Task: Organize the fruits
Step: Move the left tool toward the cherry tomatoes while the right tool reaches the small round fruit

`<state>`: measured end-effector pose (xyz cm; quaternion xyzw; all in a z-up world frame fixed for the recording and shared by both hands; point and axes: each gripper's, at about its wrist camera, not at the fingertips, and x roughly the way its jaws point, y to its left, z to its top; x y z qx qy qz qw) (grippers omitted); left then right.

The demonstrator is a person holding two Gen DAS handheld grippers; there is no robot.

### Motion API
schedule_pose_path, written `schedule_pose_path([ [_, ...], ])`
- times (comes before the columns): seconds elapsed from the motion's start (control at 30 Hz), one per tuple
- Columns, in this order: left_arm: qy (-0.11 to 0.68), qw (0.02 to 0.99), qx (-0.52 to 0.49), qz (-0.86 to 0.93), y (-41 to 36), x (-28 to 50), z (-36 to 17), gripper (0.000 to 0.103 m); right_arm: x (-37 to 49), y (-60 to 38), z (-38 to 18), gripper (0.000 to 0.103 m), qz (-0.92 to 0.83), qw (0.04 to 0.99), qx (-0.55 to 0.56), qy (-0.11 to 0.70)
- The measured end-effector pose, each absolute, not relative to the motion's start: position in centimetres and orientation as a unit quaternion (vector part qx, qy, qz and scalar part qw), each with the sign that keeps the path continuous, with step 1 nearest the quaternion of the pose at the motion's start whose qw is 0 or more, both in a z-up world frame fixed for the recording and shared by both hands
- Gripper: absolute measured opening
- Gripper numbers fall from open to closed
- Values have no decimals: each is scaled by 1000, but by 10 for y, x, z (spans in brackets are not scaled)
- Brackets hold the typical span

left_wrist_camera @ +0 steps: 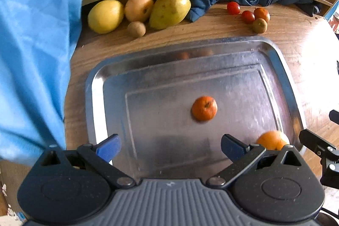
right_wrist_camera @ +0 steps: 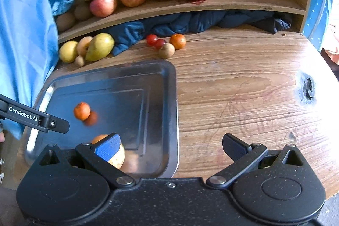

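Left claw (left_wrist_camera: 169, 146) wide, empty, over steel tray (left_wrist_camera: 96, 86) | right claw (right_wrist_camera: 170, 146) wide, empty | small orange (left_wrist_camera: 204, 108) mid-tray, blurred, likely just dropped | pear (left_wrist_camera: 169, 10) ungathered on desk (right_wrist_camera: 233, 88)

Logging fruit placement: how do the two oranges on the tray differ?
The small orange is deeper orange and sits mid-tray; the big orange is paler, larger, and sits near the tray's front right rim. Neither tool touches them; both lie on the tray.

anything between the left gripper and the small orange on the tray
Nothing visible: the left gripper hangs open over bare tray, with the small orange straight ahead and the bigger orange off to the right.
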<state>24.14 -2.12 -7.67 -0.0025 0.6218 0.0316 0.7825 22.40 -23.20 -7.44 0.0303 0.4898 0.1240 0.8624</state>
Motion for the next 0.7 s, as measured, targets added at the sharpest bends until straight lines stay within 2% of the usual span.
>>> schedule_pose_path([
  [0.7,591,802,-10,-87,-51,344,-77,102,256,-213,-72,102,55,874,32,482],
])
